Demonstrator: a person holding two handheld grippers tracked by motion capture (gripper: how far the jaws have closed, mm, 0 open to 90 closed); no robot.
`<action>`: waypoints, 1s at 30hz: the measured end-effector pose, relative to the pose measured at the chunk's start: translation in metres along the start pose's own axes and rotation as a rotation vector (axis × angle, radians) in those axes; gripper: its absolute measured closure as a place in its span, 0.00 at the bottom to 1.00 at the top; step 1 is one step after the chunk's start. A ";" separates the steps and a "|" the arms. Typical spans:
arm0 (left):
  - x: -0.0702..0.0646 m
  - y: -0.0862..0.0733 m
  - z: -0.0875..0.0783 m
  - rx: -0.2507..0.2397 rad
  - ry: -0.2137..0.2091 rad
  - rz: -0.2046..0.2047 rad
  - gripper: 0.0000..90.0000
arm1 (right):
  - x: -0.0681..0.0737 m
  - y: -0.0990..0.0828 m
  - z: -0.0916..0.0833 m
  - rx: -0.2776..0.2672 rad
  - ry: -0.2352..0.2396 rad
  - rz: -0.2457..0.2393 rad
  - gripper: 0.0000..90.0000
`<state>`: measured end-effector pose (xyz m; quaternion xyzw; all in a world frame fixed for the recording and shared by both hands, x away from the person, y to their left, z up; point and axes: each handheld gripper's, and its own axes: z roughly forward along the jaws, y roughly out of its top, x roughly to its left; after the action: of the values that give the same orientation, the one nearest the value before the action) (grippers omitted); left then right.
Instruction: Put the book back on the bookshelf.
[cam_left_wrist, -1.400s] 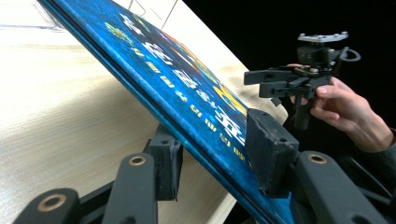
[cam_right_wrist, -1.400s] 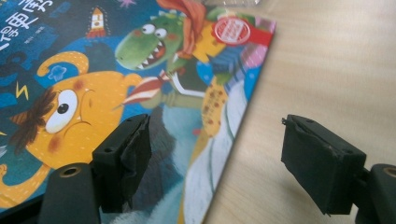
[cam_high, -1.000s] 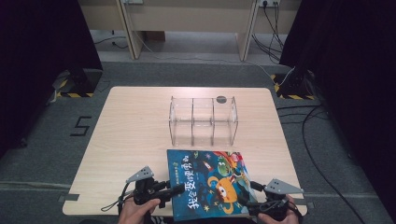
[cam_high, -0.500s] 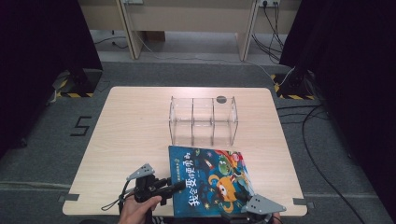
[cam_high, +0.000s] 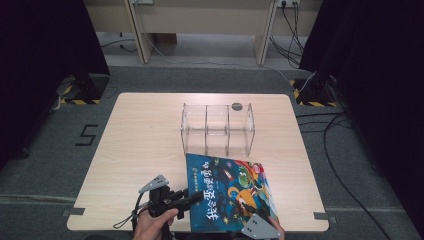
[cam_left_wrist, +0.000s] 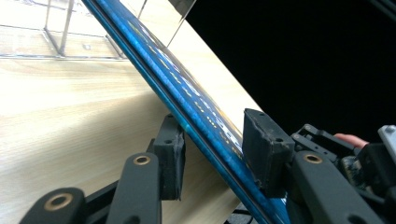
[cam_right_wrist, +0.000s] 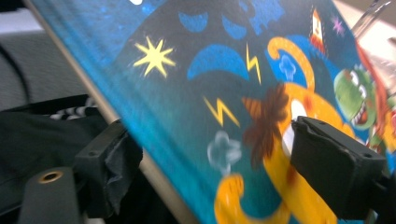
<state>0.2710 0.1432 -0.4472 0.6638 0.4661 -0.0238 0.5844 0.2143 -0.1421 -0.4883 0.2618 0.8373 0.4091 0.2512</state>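
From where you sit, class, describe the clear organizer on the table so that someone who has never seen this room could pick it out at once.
Start at the pale wooden table and look to the middle of its far half. There stands a clear plastic organizer, its walls dividing it into three compartments side by side. Unlike the colourful blue picture book lying just in front of it, it is see-through and holds nothing.

Between the black jaws, a deep blue picture book (cam_right_wrist: 224, 93) with yellow stars, lightning bolts, orange shapes, a green monster; beyond them, pale wood table (cam_high: 145, 135).

Small dark disc (cam_high: 237, 106), perhaps a cap, black curtains (cam_high: 45, 55)
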 end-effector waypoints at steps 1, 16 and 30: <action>0.000 0.000 0.000 0.000 0.000 0.000 0.66 | 0.000 0.000 0.000 0.000 0.000 0.000 0.18; -0.013 -0.005 0.005 -0.027 -0.015 -0.040 0.63 | 0.029 0.016 0.011 -0.022 -0.231 -0.290 0.42; -0.020 0.002 0.008 -0.011 -0.093 -0.055 0.50 | 0.029 0.015 -0.018 -0.056 -0.344 -0.306 0.73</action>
<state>0.2652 0.1256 -0.4371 0.6457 0.4567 -0.0683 0.6081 0.1848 -0.1253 -0.4726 0.1903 0.8004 0.3387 0.4565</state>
